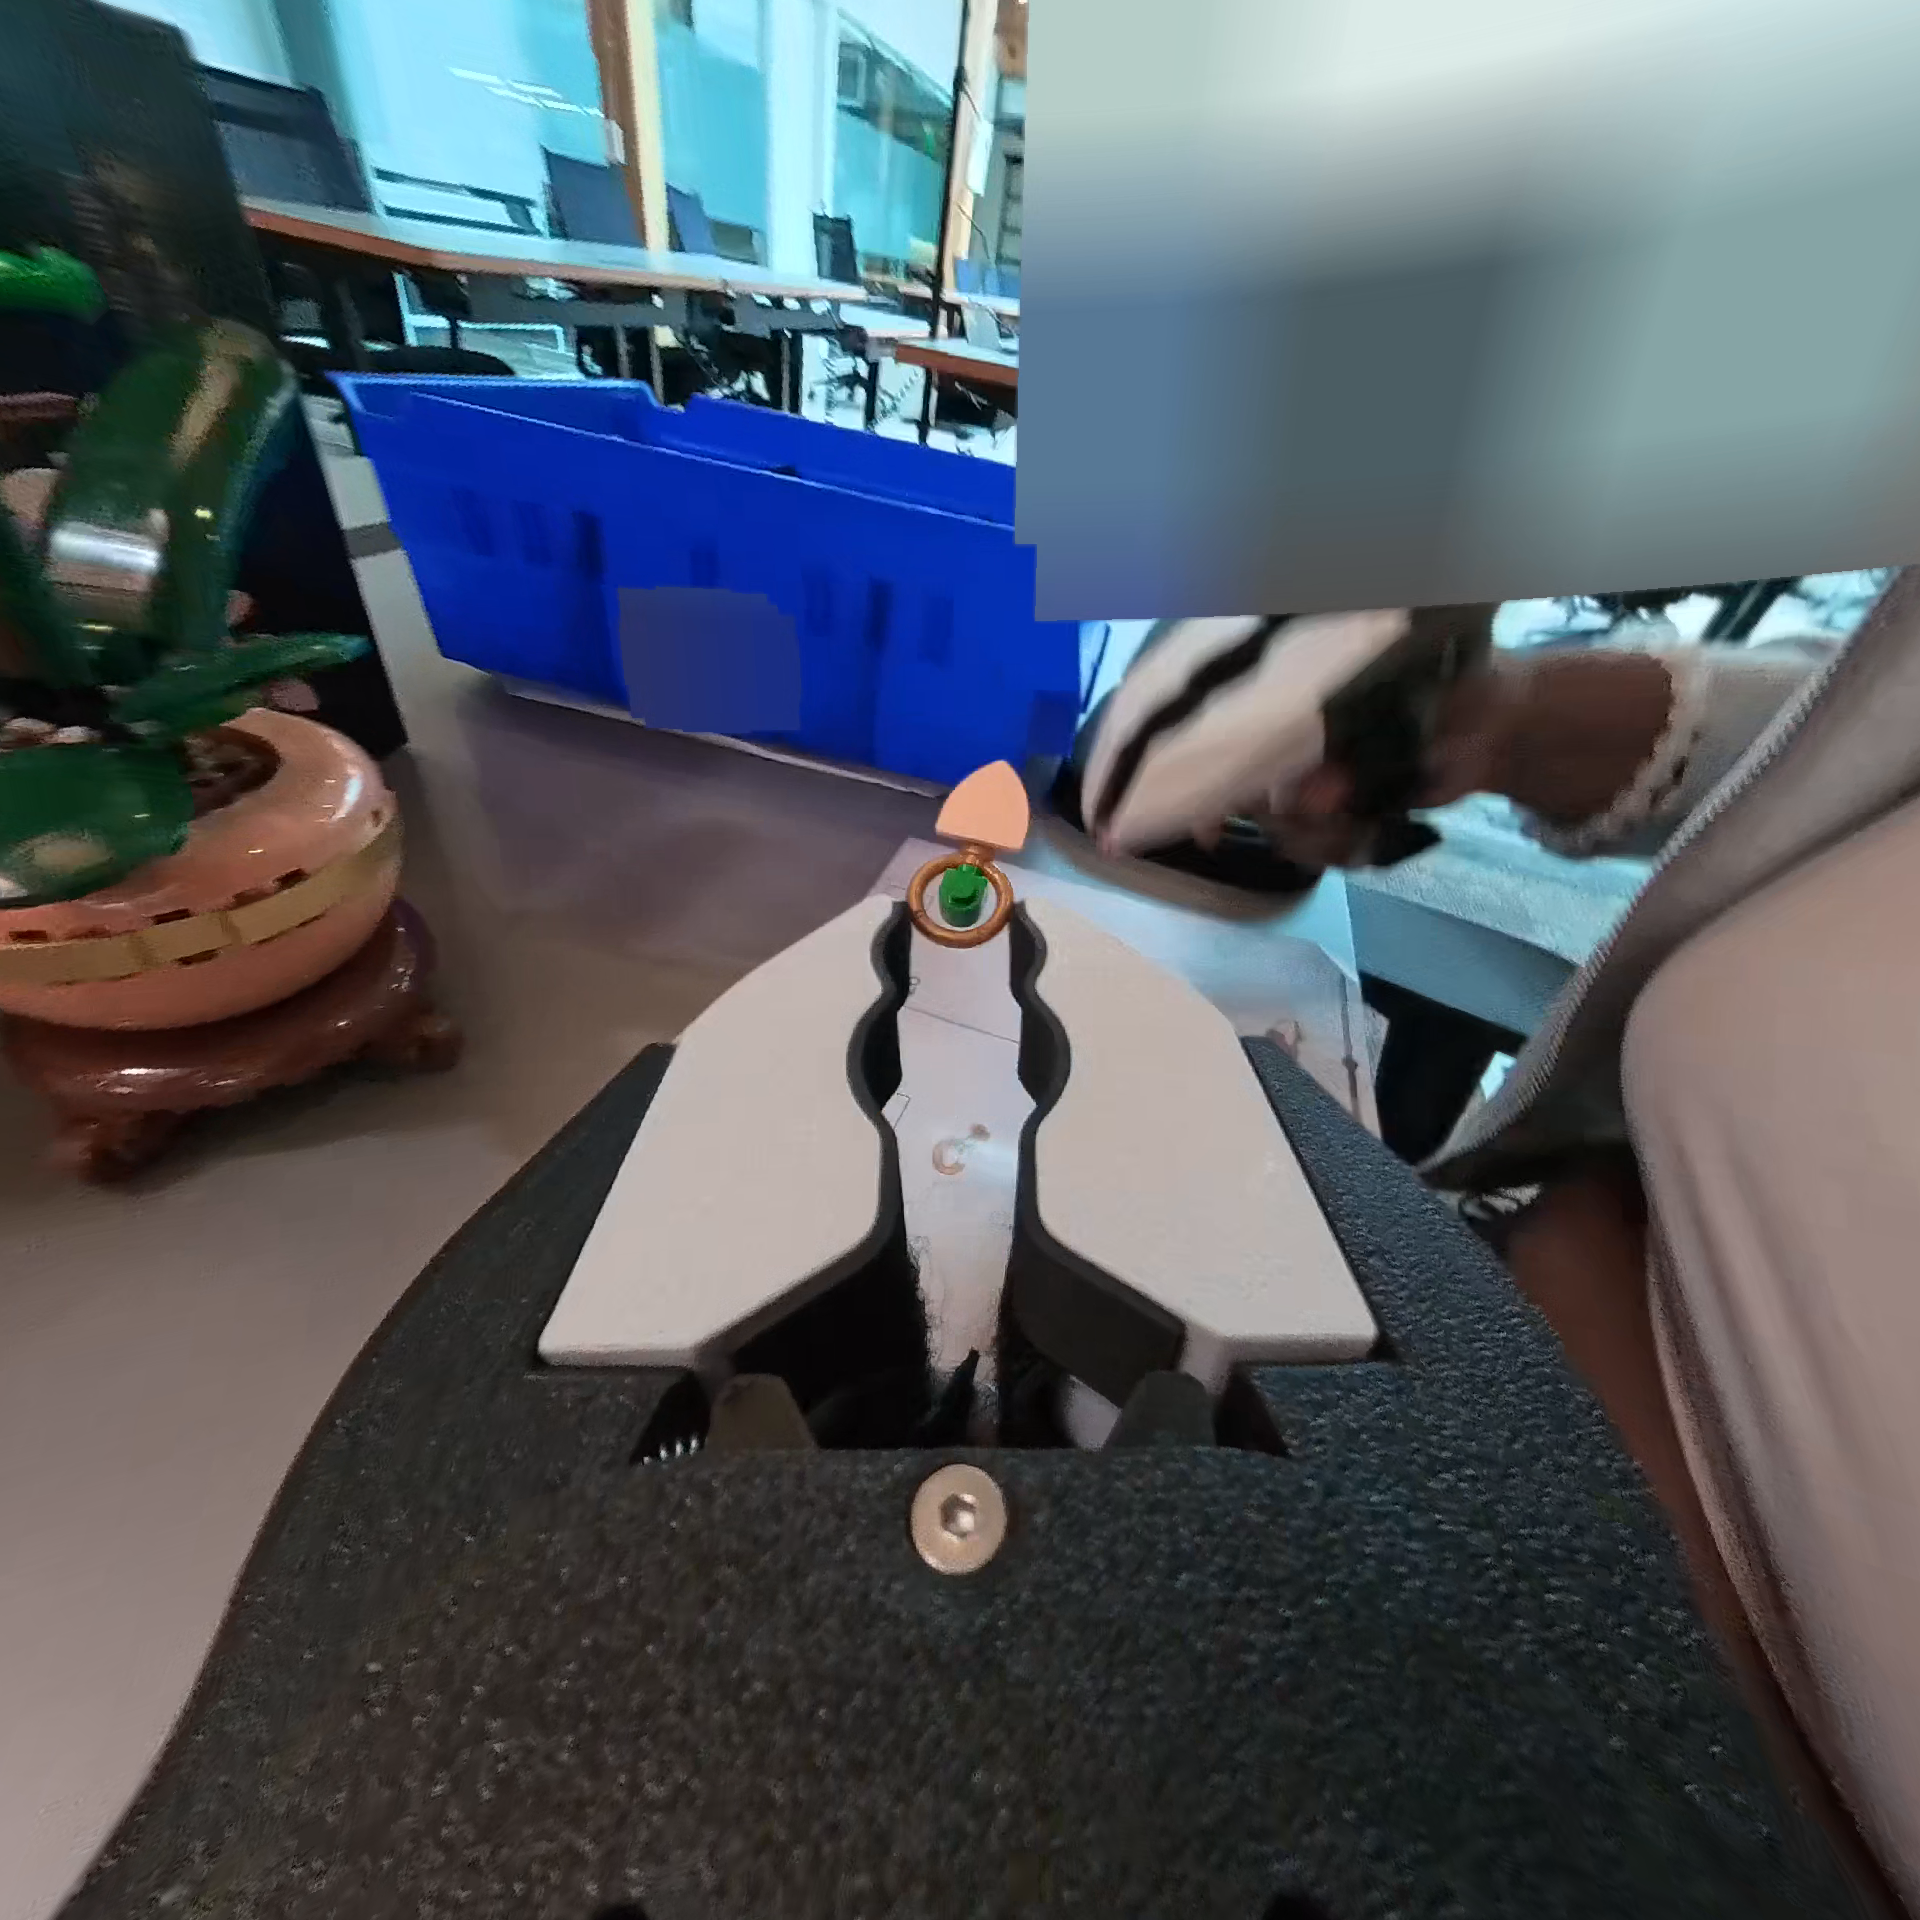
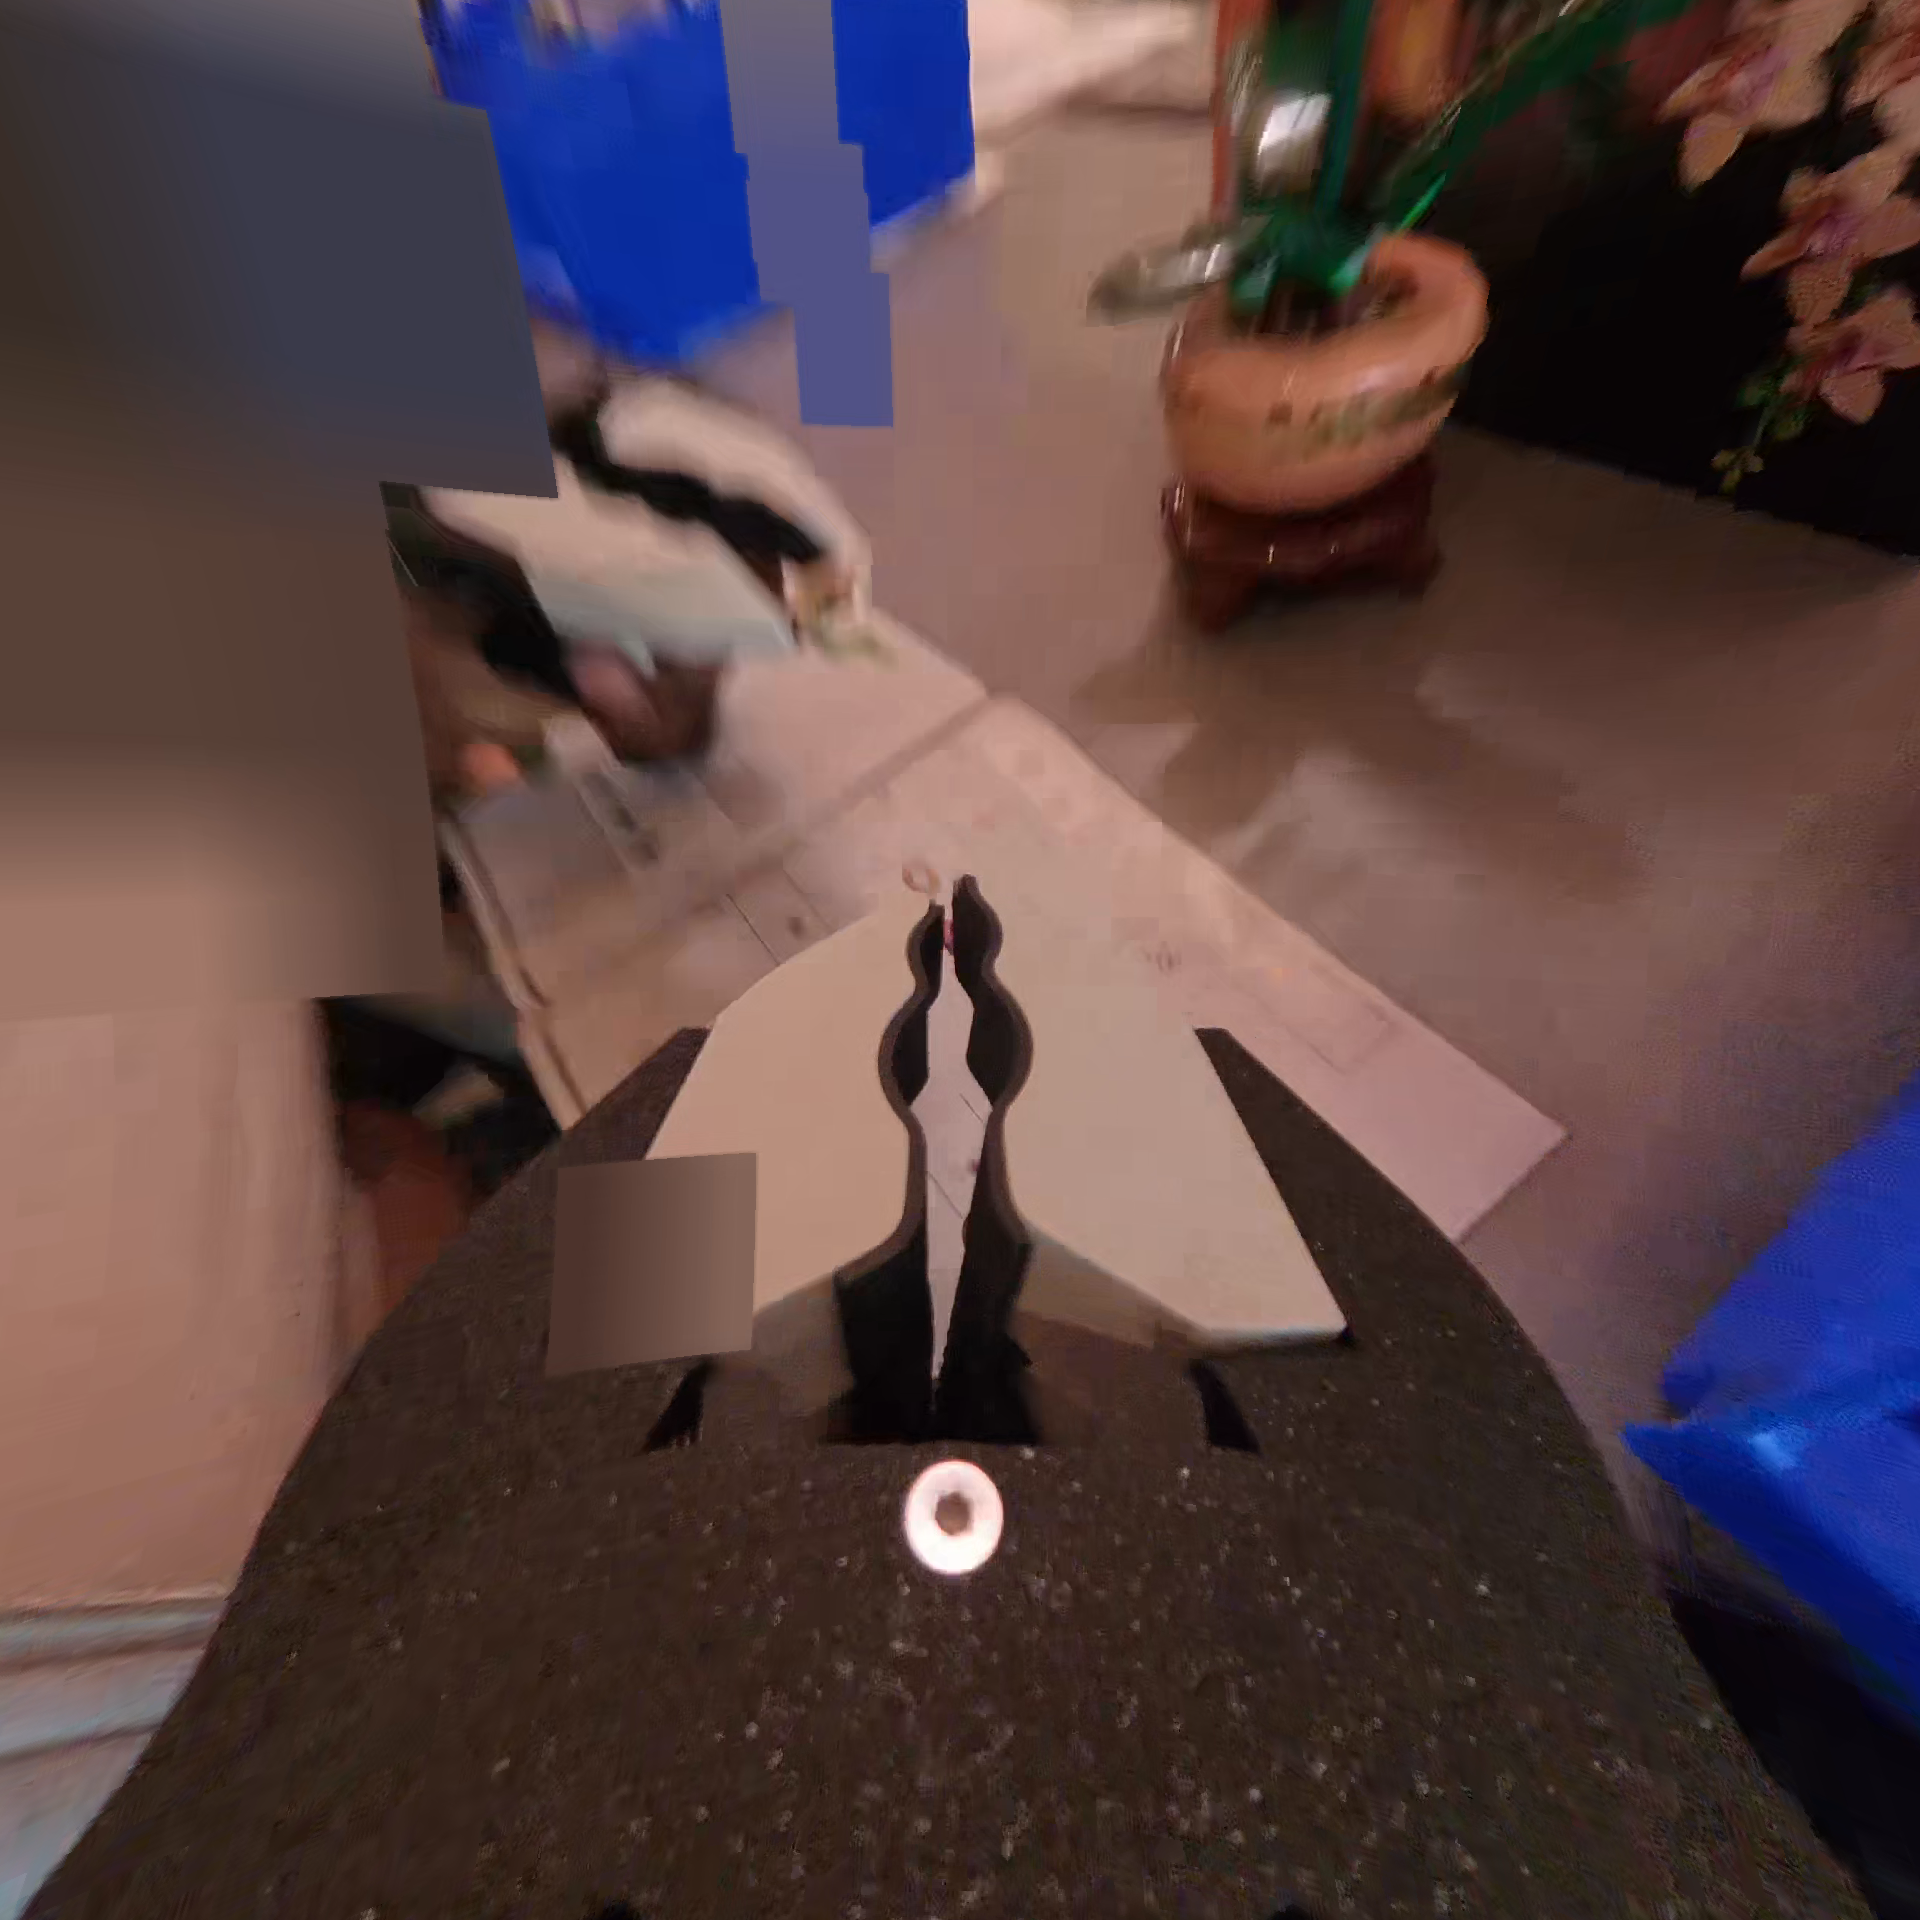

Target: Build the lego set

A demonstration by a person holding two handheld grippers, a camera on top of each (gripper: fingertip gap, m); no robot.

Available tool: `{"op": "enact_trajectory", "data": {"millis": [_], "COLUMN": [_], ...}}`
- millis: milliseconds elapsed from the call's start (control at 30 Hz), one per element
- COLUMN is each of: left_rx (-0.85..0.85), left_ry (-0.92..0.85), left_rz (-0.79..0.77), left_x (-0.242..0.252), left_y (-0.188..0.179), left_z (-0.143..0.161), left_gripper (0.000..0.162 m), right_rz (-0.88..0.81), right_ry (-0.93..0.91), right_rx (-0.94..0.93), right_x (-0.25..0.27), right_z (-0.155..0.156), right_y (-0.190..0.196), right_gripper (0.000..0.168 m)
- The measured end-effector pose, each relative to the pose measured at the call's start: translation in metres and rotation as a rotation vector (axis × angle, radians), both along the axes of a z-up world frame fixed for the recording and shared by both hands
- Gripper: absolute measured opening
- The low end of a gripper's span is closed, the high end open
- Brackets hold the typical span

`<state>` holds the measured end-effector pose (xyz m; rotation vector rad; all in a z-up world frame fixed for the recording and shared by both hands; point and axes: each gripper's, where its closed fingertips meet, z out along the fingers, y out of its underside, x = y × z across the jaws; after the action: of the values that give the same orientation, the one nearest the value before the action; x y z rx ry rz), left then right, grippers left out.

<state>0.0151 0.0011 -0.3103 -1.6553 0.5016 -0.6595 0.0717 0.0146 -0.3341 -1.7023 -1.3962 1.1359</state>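
While the left gripper [image 1: 958, 914] fingers pinch a gold ring piece [image 1: 958, 906], the right gripper [image 2: 951, 914] fingers sit nearly closed over the grey counter [image 1: 582, 852], blue bin [image 1: 665, 540] behind.

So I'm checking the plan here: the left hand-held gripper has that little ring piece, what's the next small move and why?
Probably carry the ring piece, pinched at the left hand-held gripper tips above the instruction sheet, toward the lego plant pot, the only build in view.
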Motion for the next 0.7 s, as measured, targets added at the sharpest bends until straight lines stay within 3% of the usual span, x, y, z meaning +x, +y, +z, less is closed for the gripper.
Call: {"op": "enact_trajectory", "data": {"millis": [100,167,333,533,700], "left_rx": [0.013,0.032,0.030,0.025,0.018], "left_ry": [-0.018,0.001,0.017,0.013,-0.004], "left_rz": [0.017,0.011,0.000,-0.029,-0.048], "left_x": [-0.003,-0.001,0.002,0.006,0.007], "left_y": [-0.001,-0.003,-0.003,-0.001,-0.001], "left_z": [0.002,0.002,0.001,0.001,0.001], "left_gripper": [0.018,0.018,0.018,0.018,0.018], "right_rz": [0.046,0.073,0.098,0.107,0.155], "right_ry": [-0.178,-0.248,-0.305,-0.306,-0.306], "right_rx": [0.315,0.421,0.408,0.360,0.363], "right_x": [0.001,0.003,0.009,0.015,0.023], "right_z": [-0.033,-0.045,-0.059,-0.059,-0.047], "right_y": [-0.004,-0.006,-0.015,-0.025,-0.024], "right_gripper": [0.002,0.003,0.006,0.019,0.020]}}
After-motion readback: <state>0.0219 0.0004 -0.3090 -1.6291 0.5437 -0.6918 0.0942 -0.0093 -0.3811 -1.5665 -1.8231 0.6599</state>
